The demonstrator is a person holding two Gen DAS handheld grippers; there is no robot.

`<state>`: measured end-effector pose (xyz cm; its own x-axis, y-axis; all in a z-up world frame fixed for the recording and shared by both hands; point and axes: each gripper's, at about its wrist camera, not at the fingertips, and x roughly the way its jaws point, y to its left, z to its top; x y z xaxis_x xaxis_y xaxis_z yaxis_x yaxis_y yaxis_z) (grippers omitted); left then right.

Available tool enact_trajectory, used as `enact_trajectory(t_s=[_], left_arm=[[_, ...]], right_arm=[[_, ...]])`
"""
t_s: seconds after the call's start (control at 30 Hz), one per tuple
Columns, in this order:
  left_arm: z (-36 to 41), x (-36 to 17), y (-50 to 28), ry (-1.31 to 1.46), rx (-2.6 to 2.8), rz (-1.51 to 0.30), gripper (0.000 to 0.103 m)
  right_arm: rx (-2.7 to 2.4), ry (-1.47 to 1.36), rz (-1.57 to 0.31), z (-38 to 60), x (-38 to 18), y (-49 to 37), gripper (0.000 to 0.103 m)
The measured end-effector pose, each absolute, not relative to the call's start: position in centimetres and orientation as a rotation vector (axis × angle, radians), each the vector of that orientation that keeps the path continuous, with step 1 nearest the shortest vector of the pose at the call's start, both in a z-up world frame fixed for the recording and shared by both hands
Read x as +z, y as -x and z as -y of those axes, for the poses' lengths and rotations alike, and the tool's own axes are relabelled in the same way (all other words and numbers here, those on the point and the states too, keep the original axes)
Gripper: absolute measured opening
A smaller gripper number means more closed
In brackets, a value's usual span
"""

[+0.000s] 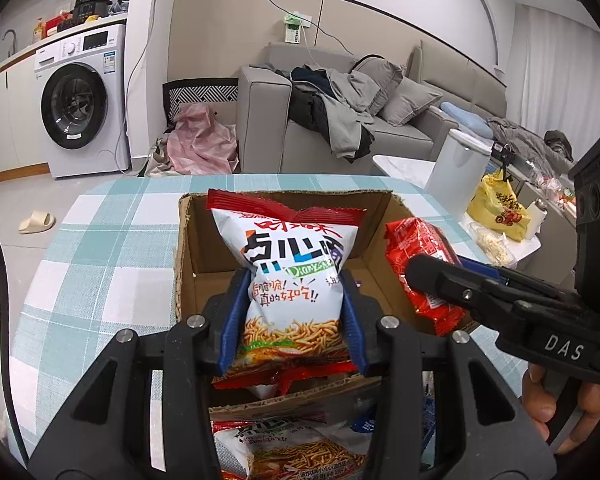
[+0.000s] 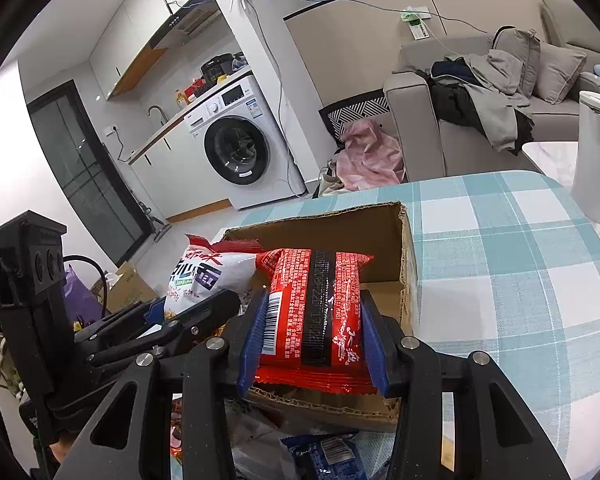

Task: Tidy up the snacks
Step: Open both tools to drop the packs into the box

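Note:
My left gripper (image 1: 294, 312) is shut on a white snack bag with red ends (image 1: 296, 276) and holds it upright over the open cardboard box (image 1: 188, 248). My right gripper (image 2: 314, 328) is shut on a red snack packet (image 2: 314, 304) and holds it over the same box (image 2: 406, 264) near its front right. The red packet (image 1: 420, 264) and right gripper (image 1: 452, 280) also show in the left wrist view. The white bag (image 2: 198, 276) and left gripper (image 2: 180, 320) show in the right wrist view.
The box sits on a table with a teal-and-white checked cloth (image 1: 112, 248). More snack packs lie in front of the box: a similar white bag (image 1: 292, 448) and a blue pack (image 2: 324, 452). A white bin (image 2: 598, 160) stands at the table's right.

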<state>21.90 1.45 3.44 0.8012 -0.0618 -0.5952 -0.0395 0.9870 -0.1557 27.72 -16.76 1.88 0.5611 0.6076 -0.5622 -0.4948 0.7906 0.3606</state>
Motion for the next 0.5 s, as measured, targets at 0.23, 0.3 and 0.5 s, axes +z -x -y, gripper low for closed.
enact_trajectory(t_s=[0.23, 0.3, 0.5], left_arm=[[-1.5, 2.8, -21.8, 0.175, 0.006, -0.659, 0.041], [-1.7, 3.0, -21.4, 0.171, -0.008, -0.654, 0.050], [-2.6, 4.7, -18.2, 0.140, 0.037, -0.592, 0.090]], right_arm=[[0.641, -0.186, -0.726, 16.7, 1.8, -27.8, 0.045], [0.639, -0.169, -0.713, 16.8, 2.2, -27.5, 0.051], [0.640, -0.141, -0.663, 18.3, 3.1, -25.9, 0.087]])
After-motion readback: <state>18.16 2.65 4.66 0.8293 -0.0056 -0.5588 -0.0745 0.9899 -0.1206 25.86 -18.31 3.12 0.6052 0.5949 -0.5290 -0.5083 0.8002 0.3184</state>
